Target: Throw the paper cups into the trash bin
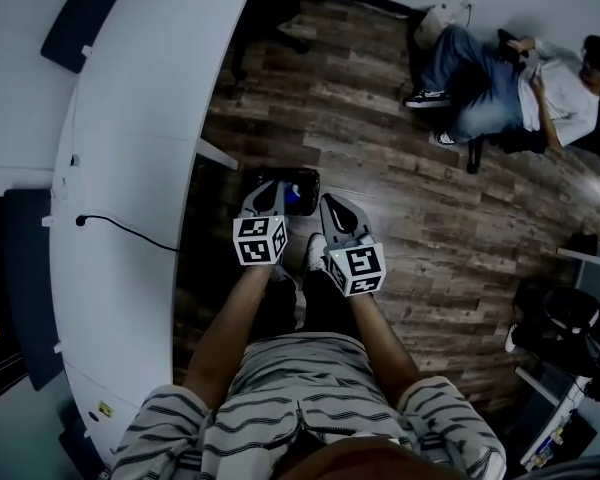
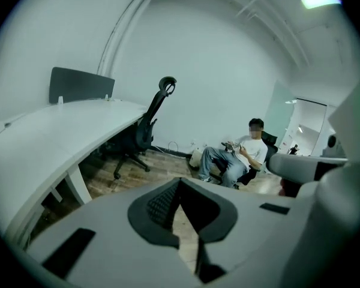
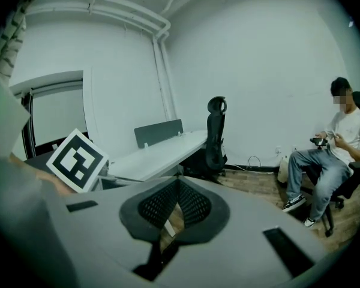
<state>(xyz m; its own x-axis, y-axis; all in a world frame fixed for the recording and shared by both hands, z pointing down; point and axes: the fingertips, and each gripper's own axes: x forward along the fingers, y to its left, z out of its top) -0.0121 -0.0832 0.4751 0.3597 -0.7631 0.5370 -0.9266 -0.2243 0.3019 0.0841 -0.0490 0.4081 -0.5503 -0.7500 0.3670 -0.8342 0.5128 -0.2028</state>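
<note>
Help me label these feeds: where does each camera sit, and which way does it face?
Head view: on the head, facing steeply down at floor and desk; arms, left gripper, right gripper show.
Left gripper view: on that gripper, facing along shut jaws toward chair, seated person.
Right gripper view: likewise; left gripper's cube shows.
Shared: all show the seated person.

The curved white desk [image 1: 130, 148] borders a brown wood-plank floor [image 1: 380, 128]. The grey plastic left gripper [image 1: 275, 190] and grey plastic right gripper [image 1: 330, 202] bear black-and-white squares. The wearer's light grey shirt [image 1: 280, 393] has dark stripes.
</note>
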